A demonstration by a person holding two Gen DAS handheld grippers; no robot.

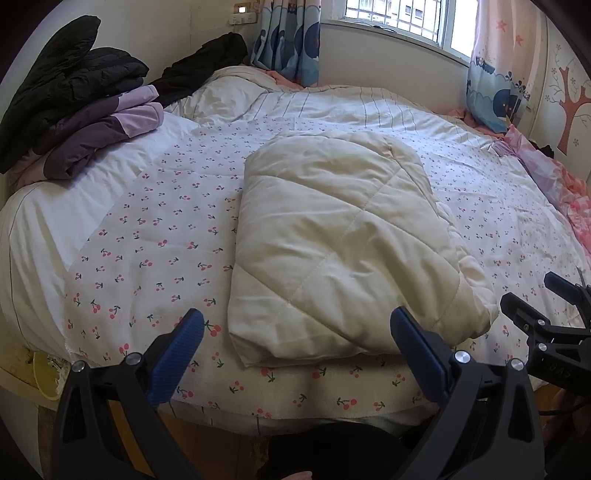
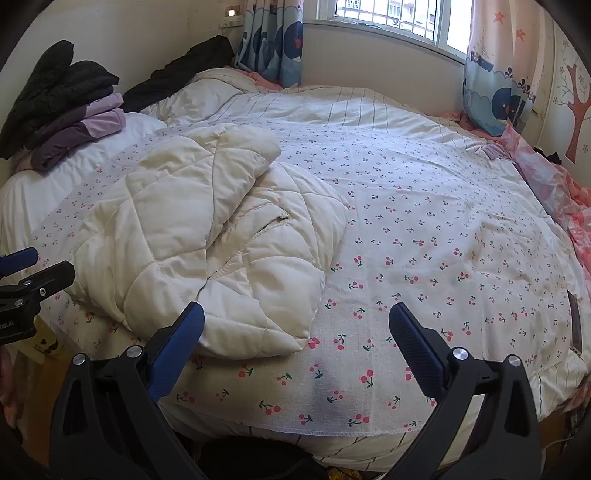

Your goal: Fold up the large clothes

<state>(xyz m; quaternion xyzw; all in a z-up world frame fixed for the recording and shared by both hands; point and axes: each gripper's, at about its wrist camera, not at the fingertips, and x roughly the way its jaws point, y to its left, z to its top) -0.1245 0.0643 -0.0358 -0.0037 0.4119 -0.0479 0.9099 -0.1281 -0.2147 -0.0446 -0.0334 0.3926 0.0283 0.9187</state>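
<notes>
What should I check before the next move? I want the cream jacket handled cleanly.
1. Left tongs open, empty: ok.
2. Right tongs open, empty: ok.
3. Cream quilted jacket folded into a compact bundle: ok.
4. Jacket's near edge within reach of the left tongs: ok.
5. Bare cherry-print sheet beside the jacket: ok.
6. Stack of folded clothes steady: cannot tell.

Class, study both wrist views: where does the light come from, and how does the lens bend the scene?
Left wrist view: daylight enters through the window, overexposed; fisheye curves the bed edges, corners vignetted black. Right wrist view: same window glare, soft shadows under the cream quilted coat, same barrel distortion.
</notes>
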